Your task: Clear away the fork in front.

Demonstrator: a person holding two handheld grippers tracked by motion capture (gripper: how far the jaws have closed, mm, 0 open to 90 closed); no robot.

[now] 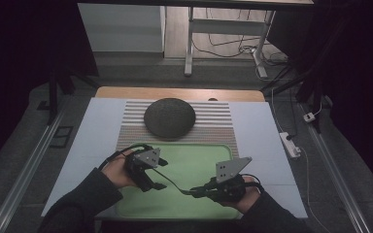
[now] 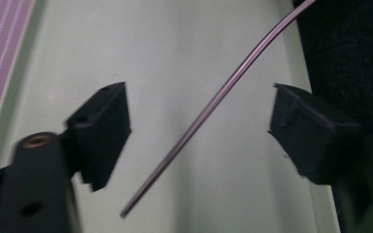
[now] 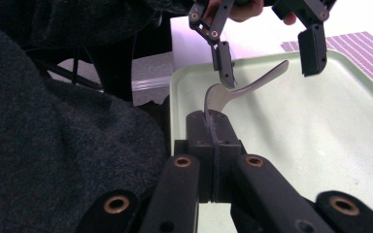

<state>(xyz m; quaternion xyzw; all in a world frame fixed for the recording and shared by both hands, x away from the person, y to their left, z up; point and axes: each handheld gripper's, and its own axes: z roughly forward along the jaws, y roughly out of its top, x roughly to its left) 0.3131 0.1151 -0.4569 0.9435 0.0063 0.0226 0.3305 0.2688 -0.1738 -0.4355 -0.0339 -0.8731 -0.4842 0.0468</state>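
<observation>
A thin metal utensil (image 1: pixel 177 187) hangs just above the green tray (image 1: pixel 194 155). My right gripper (image 1: pixel 196 191) is shut on its broad end, seen close up in the right gripper view (image 3: pixel 212 121). From there the utensil's handle (image 3: pixel 252 85) curves away toward my left gripper (image 3: pixel 270 65). In the left gripper view, the handle (image 2: pixel 209 109) runs slantwise through the gap of the left gripper (image 2: pixel 199 131). Both pads (image 2: pixel 102 126) stand clear of the handle, so the left gripper is open around it.
A dark round dome (image 1: pixel 169 117) rests on a striped mat (image 1: pixel 213 121) beyond the tray. A white sheet (image 1: pixel 97 131) covers the table around them. The person's dark sleeve (image 3: pixel 53 121) sits close at the left of the right gripper view.
</observation>
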